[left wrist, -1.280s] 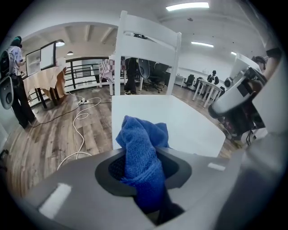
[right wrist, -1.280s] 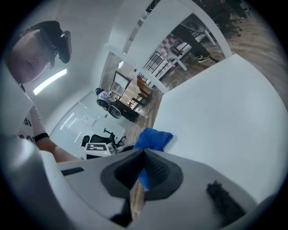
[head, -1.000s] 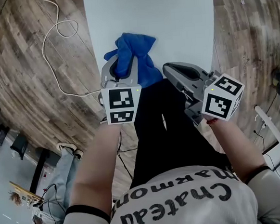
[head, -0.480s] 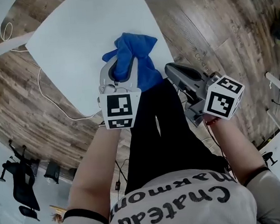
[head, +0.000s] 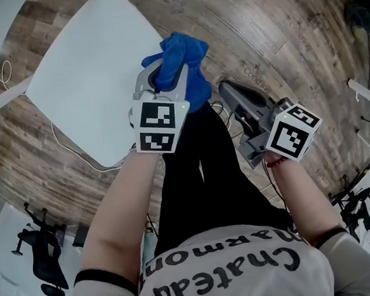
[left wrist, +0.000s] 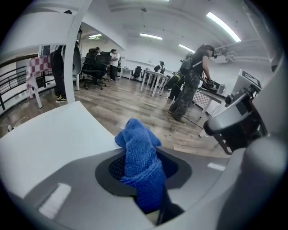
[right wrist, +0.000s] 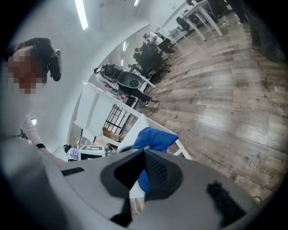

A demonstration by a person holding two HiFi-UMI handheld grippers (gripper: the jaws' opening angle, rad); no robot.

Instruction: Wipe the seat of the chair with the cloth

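Note:
A bunched blue cloth (head: 183, 53) hangs from my left gripper (head: 166, 72), which is shut on it and held over the wooden floor, just past the corner of a white table (head: 84, 88). In the left gripper view the cloth (left wrist: 138, 155) stands up between the jaws with the table (left wrist: 45, 143) to its left. My right gripper (head: 226, 91) is level with the left one and to its right, shut and holding nothing. In the right gripper view the cloth (right wrist: 156, 138) shows beyond that gripper (right wrist: 144, 175). No chair seat lies near either gripper.
Wooden floor (head: 271, 29) lies ahead and to the right. A white cable (head: 76, 146) runs along the floor by the table. Black office chairs (head: 37, 251) stand at lower left. People (left wrist: 191, 85) work at desks across the room, near more chairs (left wrist: 96, 63).
The view has swung to the right: the white table slid off to the left and both grippers now hang over the floor. The cloth stays held in the left gripper.

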